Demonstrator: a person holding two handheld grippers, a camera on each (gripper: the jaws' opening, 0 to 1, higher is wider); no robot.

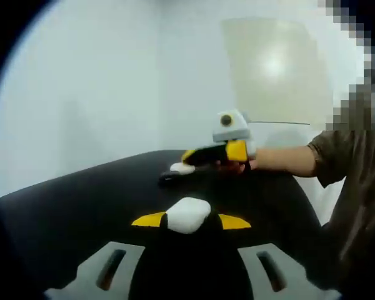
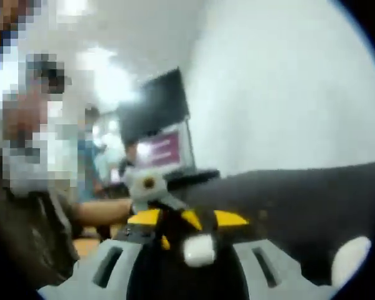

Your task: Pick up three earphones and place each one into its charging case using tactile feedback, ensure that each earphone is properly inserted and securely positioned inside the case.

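gripping a smooth white case (image 1: 187, 214) between its yellow tips, the left gripper (image 1: 190, 220) has its jaws clenched on it above the black table (image 1: 69, 212). the right gripper (image 2: 199, 240) pinches a small white earphone (image 2: 199, 249). both look light, hard, glossy and slippery; take the earphone by its sides, gently. another white case (image 2: 350, 257) lies on the table.

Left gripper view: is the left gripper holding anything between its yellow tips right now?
Yes, the left gripper has a white charging case clamped between its yellow tips, above the black table.
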